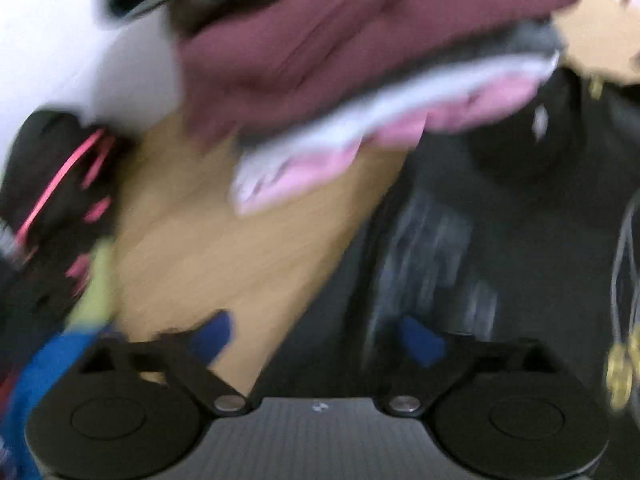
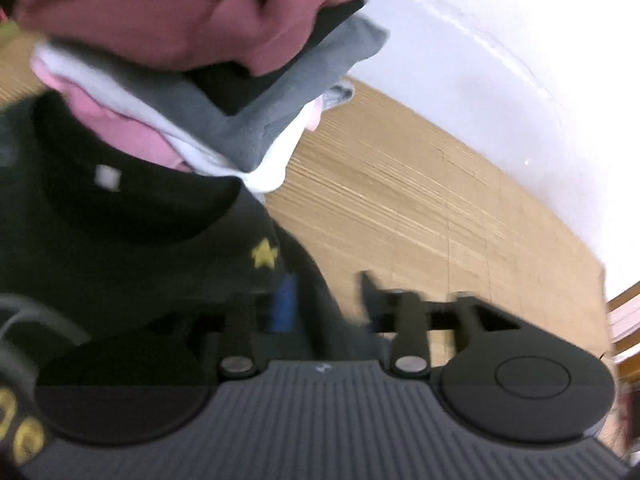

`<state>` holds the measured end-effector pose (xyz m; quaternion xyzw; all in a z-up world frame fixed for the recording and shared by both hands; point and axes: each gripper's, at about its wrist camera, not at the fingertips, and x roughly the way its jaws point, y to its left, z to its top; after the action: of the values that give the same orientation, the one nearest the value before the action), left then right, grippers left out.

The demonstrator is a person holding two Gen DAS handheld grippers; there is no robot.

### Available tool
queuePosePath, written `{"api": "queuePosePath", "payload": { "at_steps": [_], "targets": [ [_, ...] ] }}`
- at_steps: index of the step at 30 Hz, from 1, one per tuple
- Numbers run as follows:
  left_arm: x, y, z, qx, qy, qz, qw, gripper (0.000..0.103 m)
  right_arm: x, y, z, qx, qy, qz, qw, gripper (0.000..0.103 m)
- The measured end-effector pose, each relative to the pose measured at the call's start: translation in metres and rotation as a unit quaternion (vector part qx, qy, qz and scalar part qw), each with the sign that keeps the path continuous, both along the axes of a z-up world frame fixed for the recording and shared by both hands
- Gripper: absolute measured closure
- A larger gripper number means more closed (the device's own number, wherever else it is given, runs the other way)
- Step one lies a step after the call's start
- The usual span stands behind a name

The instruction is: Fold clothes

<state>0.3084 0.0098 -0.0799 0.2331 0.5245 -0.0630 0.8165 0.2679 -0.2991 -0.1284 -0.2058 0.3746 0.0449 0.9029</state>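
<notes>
A black garment (image 1: pixel 500 200) with gold print lies flat on the wooden table (image 1: pixel 208 240); in the right wrist view the black garment (image 2: pixel 120 240) shows a yellow star and a small white neck tag. Behind it sits a stack of folded clothes (image 1: pixel 340 60), maroon on top, then grey, white and pink; the same stack (image 2: pixel 160 40) shows in the right wrist view. My left gripper (image 1: pixel 316 338) is open wide over the garment's left edge, nothing pinched. My right gripper (image 2: pixel 326 300) is open, with the garment's right edge lying between its fingers, not pressed. Both views are blurred.
A heap of loose clothes (image 1: pixel 52 200), black with pink stripes plus yellow-green and blue pieces, lies at the table's left. A white wall (image 2: pixel 500 60) runs behind the table. Bare wood (image 2: pixel 440 220) shows right of the garment, and a wooden edge (image 2: pixel 624 320) at far right.
</notes>
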Motion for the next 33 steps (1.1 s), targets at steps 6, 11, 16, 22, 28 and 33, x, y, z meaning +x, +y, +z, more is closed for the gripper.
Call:
{"api": "queuePosePath", "payload": {
  "at_steps": [6,11,16,22,28,33],
  "targets": [
    [-0.135,0.113,0.018,-0.314,-0.016,0.222,0.9229,0.017,-0.119,-0.11,0.023,0.045,-0.062,-0.074,0.994,0.029],
    [-0.189,0.137,0.003,-0.343,-0.059,0.363,0.8642,0.005,-0.18,-0.178,0.006,0.079,-0.072,-0.217,0.97,0.029],
    [-0.177,0.117,-0.015,-0.353,-0.028,0.343,0.8701,0.017,-0.209,-0.205,-0.014,0.167,-0.052,-0.291,0.941,0.029],
    [-0.158,0.106,-0.02,-0.293,-0.021,0.353,0.8882,0.101,-0.185,-0.194,-0.034,0.201,-0.033,-0.291,0.935,0.095],
    [-0.167,0.15,-0.008,-0.178,-0.095,0.388,0.8993,0.101,-0.192,-0.194,-0.018,0.198,-0.086,-0.318,0.923,0.1],
    [-0.149,0.199,-0.006,-0.213,-0.078,0.407,0.8851,0.101,-0.178,-0.233,-0.001,0.165,-0.095,-0.337,0.922,0.1]
  ]
}}
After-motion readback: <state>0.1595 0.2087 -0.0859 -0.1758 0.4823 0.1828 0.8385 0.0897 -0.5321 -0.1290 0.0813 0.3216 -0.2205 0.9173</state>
